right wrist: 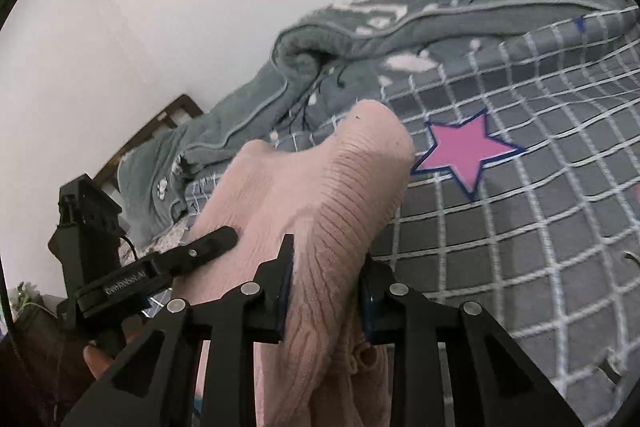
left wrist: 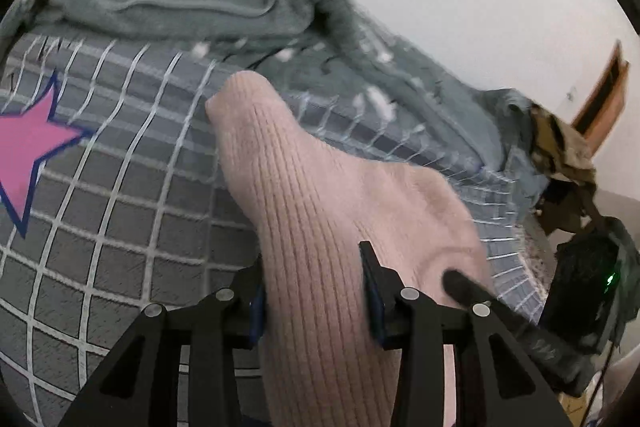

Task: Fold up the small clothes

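Note:
A pale pink ribbed knit garment [left wrist: 316, 211] is held up over a bed between both grippers. My left gripper [left wrist: 312, 291] is shut on one part of it; the knit bulges forward between the fingers. My right gripper [right wrist: 326, 291] is shut on another part of the same garment [right wrist: 320, 195], with folds bunched below the fingers. The right gripper's finger [left wrist: 460, 283] touches the garment at the right of the left wrist view. The left gripper [right wrist: 212, 245] shows at the left of the right wrist view, against the knit.
The bed has a grey sheet with a white grid [left wrist: 120, 219] and pink stars [right wrist: 466, 151]. A rumpled grey-green fleece blanket [left wrist: 192, 3] lies along the white wall. A wooden headboard corner [right wrist: 168, 119] and a dark device with a green light [left wrist: 610, 281] are at the bed's end.

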Tool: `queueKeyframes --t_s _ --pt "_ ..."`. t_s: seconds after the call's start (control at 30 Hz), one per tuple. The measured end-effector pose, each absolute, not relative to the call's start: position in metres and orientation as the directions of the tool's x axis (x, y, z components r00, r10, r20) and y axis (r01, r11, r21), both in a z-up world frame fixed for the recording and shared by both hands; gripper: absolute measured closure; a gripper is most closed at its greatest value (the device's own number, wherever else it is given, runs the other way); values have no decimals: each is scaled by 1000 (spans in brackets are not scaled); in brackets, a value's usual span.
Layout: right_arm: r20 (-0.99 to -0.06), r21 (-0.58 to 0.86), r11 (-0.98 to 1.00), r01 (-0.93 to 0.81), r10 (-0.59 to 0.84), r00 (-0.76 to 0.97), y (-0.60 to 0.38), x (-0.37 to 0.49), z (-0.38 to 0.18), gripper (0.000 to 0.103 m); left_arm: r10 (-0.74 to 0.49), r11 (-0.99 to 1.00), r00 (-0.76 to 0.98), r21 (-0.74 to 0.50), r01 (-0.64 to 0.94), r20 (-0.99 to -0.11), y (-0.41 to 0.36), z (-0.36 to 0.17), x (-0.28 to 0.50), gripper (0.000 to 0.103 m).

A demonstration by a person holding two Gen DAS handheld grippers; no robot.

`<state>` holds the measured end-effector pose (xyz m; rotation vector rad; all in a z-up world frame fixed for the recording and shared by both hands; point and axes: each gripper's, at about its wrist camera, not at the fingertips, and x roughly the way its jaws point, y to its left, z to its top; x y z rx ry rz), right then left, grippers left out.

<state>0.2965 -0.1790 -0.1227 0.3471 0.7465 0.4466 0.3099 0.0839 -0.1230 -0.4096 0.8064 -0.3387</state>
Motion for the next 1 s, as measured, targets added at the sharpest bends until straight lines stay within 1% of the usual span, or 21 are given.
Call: queueKeyframes --t_s 0.03,0.07,0.1,0.13,0.17,0.2,0.27,0.33,0.4,0.43,0.5,0.53,0.57,0.63,0.73,0.83,0.93,1.0 --pt "-622 405 884 -234 453 639 -175 301 -134 76 -435 874 629 -471 123 -644 83 -132 314 61" --pt "-647 384 897 -218 430 629 -175 305 -142 74 -419 883 617 -458 105 -666 81 -139 316 56" --pt "-639 405 889 -212 441 630 -179 304 -148 73 -406 890 621 -445 100 -671 79 -141 315 54" --pt "-628 433 878 -204 456 630 -184 303 -149 68 -401 893 630 -438 106 -665 79 -140 314 51" --pt "-629 449 873 -189 460 627 -189 303 -146 65 -397 895 637 -431 111 -661 79 -138 312 47" --pt "-630 442 878 -183 449 634 -192 303 -140 64 -396 896 640 -428 114 -658 79 -135 311 44" --pt "-625 371 910 -187 393 674 -192 299 -129 59 -405 890 645 -441 116 -648 81 -133 308 38" --pt "-611 285 941 -184 326 722 -188 292 -120 58 -416 882 644 -457 114 -642 82 -133 307 36" --pt "-606 256 947 -193 313 732 -186 288 -119 58 -404 888 646 -447 108 -647 80 -133 307 36" --pt "-606 249 948 -198 312 731 -185 286 -120 59 -393 894 650 -436 104 -651 78 -134 306 36" --pt "-606 228 950 -215 311 732 -182 284 -123 75 -386 898 653 -426 107 -651 77 -133 303 35" --pt "-606 210 951 -228 310 733 -178 282 -124 92 -384 901 655 -418 113 -651 75 -133 301 35" --pt "-604 161 960 -229 280 746 -174 279 -124 93 -380 904 657 -411 117 -650 74 -132 300 34" --pt "-580 129 967 -221 254 774 -173 273 -122 94 -370 912 665 -391 126 -649 71 -130 298 34" --pt "-568 156 968 -196 250 784 -181 269 -121 94 -362 918 672 -373 136 -646 69 -128 295 34" --pt "-589 163 969 -185 246 770 -183 272 -126 94 -348 926 685 -349 144 -640 67 -125 291 34" --pt "-603 156 970 -189 244 759 -181 271 -125 90 -340 930 695 -336 149 -634 67 -122 287 33" --pt "-589 154 969 -194 248 769 -181 267 -121 90 -336 931 699 -333 147 -631 67 -122 285 33"
